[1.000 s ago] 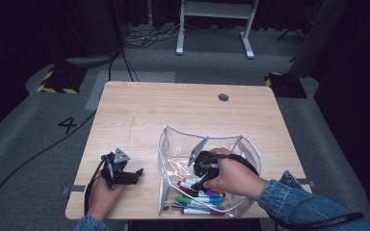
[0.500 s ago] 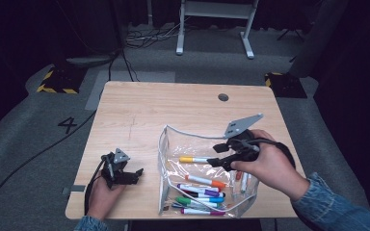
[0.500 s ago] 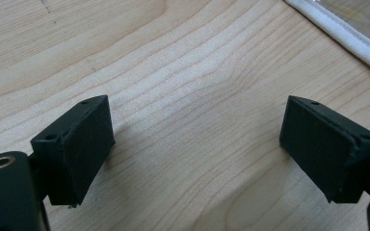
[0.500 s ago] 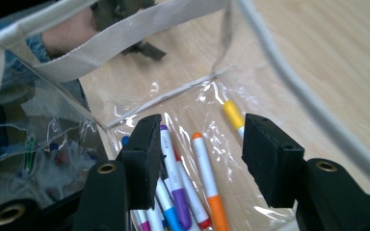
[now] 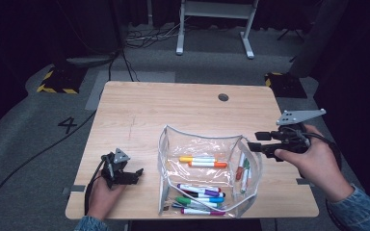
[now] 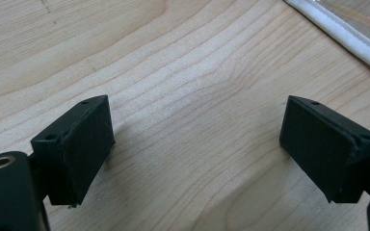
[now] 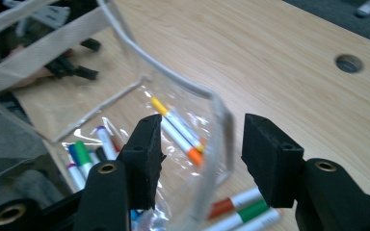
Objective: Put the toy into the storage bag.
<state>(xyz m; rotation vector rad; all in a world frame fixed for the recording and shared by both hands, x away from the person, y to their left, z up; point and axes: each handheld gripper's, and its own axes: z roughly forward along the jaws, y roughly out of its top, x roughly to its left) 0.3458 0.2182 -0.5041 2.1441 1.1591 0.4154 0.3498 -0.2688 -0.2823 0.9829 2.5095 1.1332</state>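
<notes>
Near the worktop's (image 5: 139, 110) front edge, I see the clear pouch (image 5: 207, 144) standing open, markers (image 5: 202, 190) inside; glare and overlap blur the front cluster, so I count roughly eight, two orange-capped ones (image 5: 203, 161) lying apart toward the back. My right hand-held gripper (image 5: 253, 145) hovers just beside the pouch's right wall, jaws moderately apart, holding nothing. My left hand-held gripper (image 5: 134, 174) rests on bare wood, jaws wide, empty.

The left gripper (image 5: 134, 172) rests low, jaws spread wide apart with nothing between them, held in the left hand (image 5: 103, 192). The right gripper (image 5: 254, 145), gripped by the right hand (image 5: 313, 161), is raised, jaws parted and empty.
</notes>
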